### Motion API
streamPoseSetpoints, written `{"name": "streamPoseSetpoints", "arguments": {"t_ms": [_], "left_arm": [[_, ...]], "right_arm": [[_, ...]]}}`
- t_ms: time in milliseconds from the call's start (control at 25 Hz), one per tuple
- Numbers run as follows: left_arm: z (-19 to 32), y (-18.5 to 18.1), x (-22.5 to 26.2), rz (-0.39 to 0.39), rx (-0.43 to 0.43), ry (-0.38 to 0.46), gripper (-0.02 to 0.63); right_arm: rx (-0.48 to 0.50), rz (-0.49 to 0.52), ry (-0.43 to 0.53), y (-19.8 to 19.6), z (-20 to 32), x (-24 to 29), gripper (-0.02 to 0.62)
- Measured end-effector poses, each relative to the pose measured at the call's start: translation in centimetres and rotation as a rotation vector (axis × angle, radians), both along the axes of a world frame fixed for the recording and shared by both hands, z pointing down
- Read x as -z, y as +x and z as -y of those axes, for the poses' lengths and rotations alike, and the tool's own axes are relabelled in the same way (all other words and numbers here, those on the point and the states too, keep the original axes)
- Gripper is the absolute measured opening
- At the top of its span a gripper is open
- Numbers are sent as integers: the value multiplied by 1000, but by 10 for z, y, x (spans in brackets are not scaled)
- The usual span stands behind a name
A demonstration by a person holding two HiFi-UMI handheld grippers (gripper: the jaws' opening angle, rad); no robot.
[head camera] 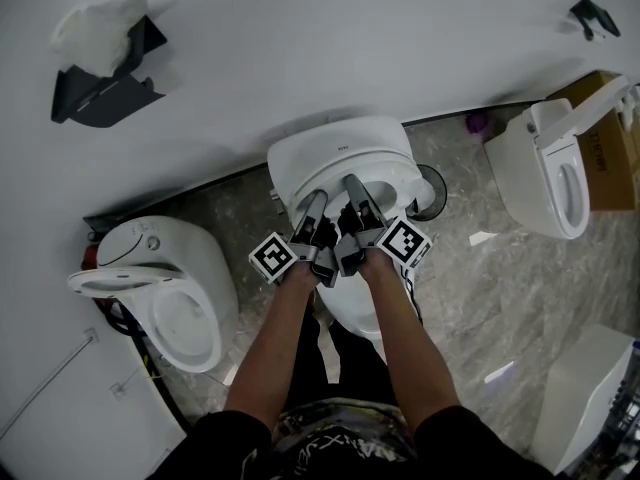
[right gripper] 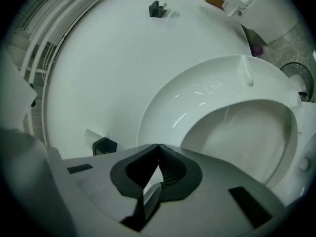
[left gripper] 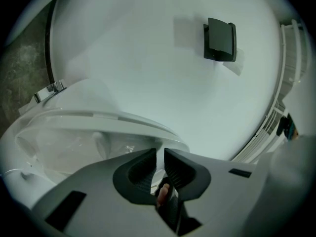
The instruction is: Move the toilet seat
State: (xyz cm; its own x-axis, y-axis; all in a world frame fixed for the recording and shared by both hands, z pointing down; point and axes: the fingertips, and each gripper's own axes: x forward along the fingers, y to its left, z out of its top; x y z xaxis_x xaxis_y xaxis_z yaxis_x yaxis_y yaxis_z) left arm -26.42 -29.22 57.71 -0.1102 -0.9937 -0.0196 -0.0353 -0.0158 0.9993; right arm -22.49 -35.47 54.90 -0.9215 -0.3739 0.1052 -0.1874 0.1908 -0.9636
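We hold both tools level over the middle toilet [head camera: 350, 313], side by side, tips at the toilet seat [right gripper: 165, 107]. The seat is tilted up at the far end of the bowl, toward the white wall [head camera: 350, 38], with its ring face toward us. The left gripper [left gripper: 160, 152] has its jaws a thin slit apart and only white shows in the gap. We can't tell if the seat edge is in it. The right gripper [right gripper: 158, 146] has its jaw tips together with nothing between them, and the seat ring is just beyond, to the right. Another toilet [head camera: 170, 288] sits at the left and a third [head camera: 545, 173] at the right by a cardboard box [head camera: 610, 148]. The floor [head camera: 500, 298] is marbled grey.
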Motion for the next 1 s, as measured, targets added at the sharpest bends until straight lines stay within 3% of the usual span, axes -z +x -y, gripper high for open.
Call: {"name": "streamPoseSetpoints", "arguments": {"t_ms": [200, 320, 480, 640, 1000], "left_arm": [[2, -2, 9, 14, -10, 6, 34], [1, -2, 17, 68, -38, -14, 26], [-5, -5, 21, 255, -108, -135, 25], [4, -6, 64, 362, -133, -33, 25], [6, 0, 142, 670, -237, 1, 25]], "right_arm": [[5, -11, 9, 1, 0, 1, 5], [26, -39, 63, 3, -2, 10, 5], [55, -69, 143, 4, -5, 29, 5], [109, -78, 204, 2, -15, 51, 5], [146, -133, 419, 11, -28, 117, 5]]}}
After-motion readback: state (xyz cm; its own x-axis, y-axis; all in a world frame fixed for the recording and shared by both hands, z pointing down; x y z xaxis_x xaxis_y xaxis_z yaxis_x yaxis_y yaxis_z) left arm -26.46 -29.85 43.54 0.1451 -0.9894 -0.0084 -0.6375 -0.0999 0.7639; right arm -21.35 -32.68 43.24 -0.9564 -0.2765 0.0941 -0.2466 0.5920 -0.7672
